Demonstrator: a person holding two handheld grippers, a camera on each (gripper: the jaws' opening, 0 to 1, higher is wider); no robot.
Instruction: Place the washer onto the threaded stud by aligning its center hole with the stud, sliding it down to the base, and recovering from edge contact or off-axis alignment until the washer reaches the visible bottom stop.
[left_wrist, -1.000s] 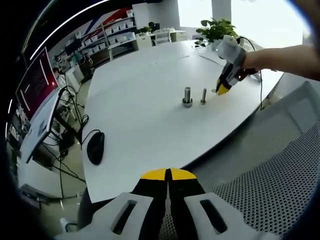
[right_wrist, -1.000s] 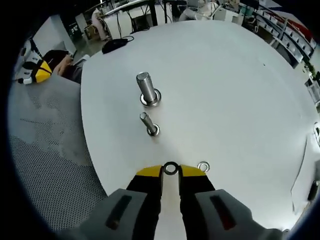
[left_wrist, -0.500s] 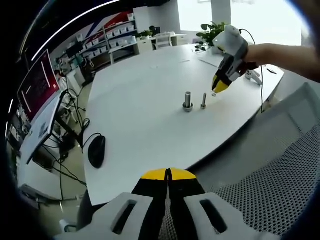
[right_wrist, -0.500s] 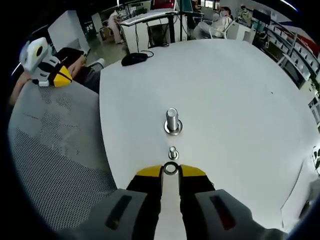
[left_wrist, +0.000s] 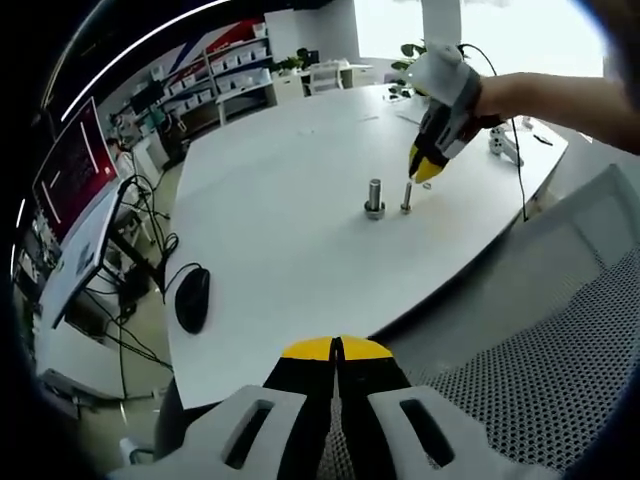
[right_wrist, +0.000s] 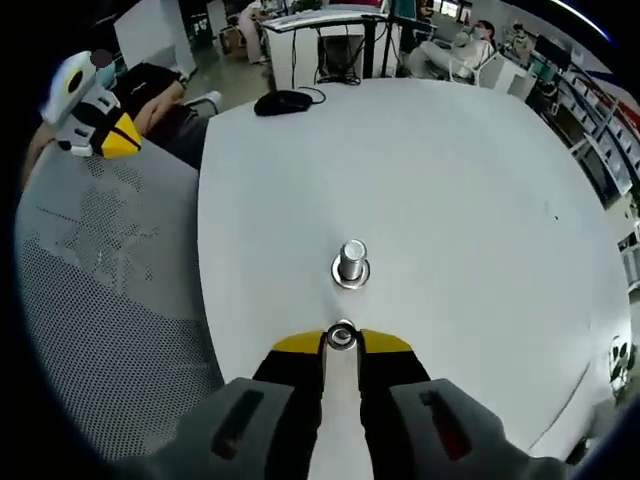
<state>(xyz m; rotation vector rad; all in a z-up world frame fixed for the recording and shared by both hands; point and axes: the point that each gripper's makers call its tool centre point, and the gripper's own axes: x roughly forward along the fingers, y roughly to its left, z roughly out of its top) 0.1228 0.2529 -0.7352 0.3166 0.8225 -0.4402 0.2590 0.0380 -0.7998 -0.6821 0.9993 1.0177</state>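
The right hand-held gripper (right_wrist: 341, 343) pinches the washer (right_wrist: 341, 337), now apparently directly over the thin stud (left_wrist: 407, 195), nearer than before. The left hand-held gripper (left_wrist: 338, 350) idles closed and empty at lower centre, off the table (left_wrist: 290, 200).

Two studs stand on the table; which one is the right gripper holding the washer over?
The thinner stud, nearer the right gripper, beside the thicker stud. The washer sits between the jaws directly above it.

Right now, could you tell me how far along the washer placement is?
Done: the washer is pinched in the right hand-held gripper and carried above the small threaded stud, beside the larger bolt. In hand: lining its hole up over the stud tip. Left: sliding it down to the base. The left hand-held gripper waits shut off the table.
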